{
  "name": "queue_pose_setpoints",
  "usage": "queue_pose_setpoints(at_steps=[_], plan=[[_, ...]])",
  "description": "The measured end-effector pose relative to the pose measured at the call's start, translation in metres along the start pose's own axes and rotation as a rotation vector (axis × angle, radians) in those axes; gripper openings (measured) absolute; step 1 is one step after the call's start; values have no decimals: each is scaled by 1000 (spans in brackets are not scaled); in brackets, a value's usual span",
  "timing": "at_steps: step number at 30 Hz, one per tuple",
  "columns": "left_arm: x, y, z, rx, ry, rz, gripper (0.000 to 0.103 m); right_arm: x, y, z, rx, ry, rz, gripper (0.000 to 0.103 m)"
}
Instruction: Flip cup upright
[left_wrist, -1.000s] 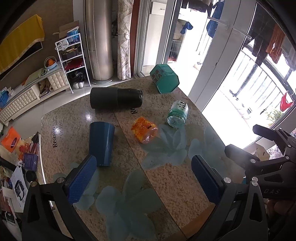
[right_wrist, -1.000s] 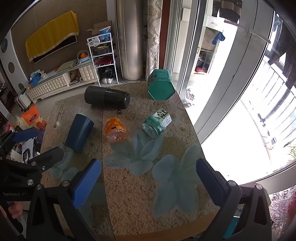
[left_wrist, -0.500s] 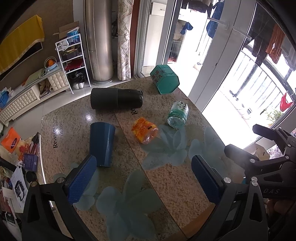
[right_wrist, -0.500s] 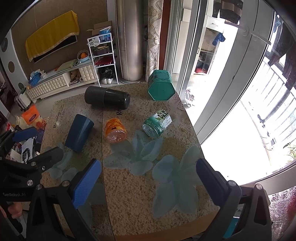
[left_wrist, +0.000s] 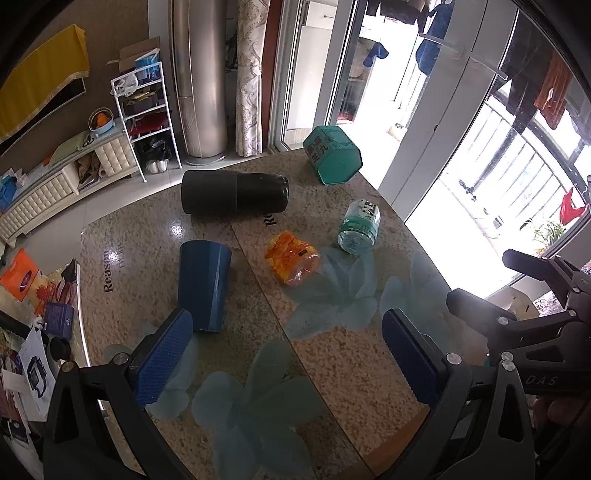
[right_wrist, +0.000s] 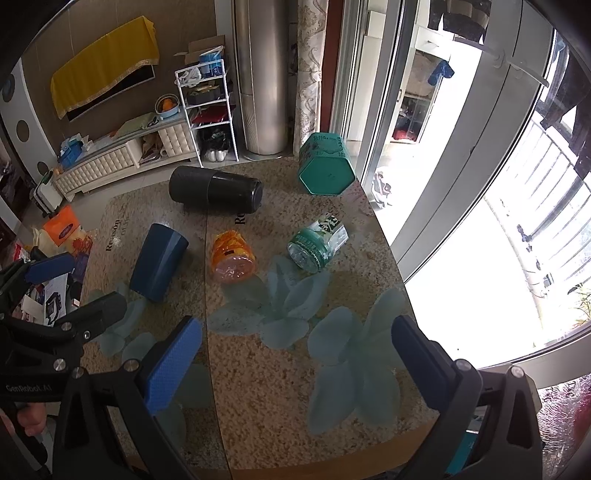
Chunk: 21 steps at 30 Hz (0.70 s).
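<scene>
A dark blue cup (left_wrist: 202, 286) lies on its side on the stone table (left_wrist: 332, 362), left of centre; it also shows in the right wrist view (right_wrist: 158, 266). My left gripper (left_wrist: 288, 350) is open and empty, held above the near part of the table, its left pad (left_wrist: 162, 356) just short of the cup's near end. My right gripper (right_wrist: 295, 363) is open and empty over the near right part of the table (right_wrist: 280, 398), well away from the cup. Each gripper shows at the edge of the other's view.
Lying on the table are a black flask (left_wrist: 234, 197), an orange jar (left_wrist: 291, 262), a clear green-labelled jar (left_wrist: 360, 229) and a teal hexagonal tin (left_wrist: 332, 155). The table's right edge runs beside the balcony glass doors (right_wrist: 480, 184). Clutter lies on the floor at left.
The left gripper has shifted very slightly, so the scene sits a touch lower in its view. The right gripper and the objects have not moved.
</scene>
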<state>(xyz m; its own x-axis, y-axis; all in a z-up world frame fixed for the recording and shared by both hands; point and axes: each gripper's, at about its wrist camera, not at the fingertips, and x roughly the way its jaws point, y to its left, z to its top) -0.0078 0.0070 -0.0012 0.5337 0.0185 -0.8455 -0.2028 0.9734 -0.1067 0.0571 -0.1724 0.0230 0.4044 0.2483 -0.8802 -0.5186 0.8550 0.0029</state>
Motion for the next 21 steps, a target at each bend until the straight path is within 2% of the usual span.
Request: queue_pose_setpoints(at_steps=[11, 21], plan=[[13, 14, 2, -16, 17, -3, 103, 16, 2, 12, 16, 54, 5, 103], [29, 30, 6, -26, 29, 11, 103, 47, -4, 41, 85, 144, 26, 103]])
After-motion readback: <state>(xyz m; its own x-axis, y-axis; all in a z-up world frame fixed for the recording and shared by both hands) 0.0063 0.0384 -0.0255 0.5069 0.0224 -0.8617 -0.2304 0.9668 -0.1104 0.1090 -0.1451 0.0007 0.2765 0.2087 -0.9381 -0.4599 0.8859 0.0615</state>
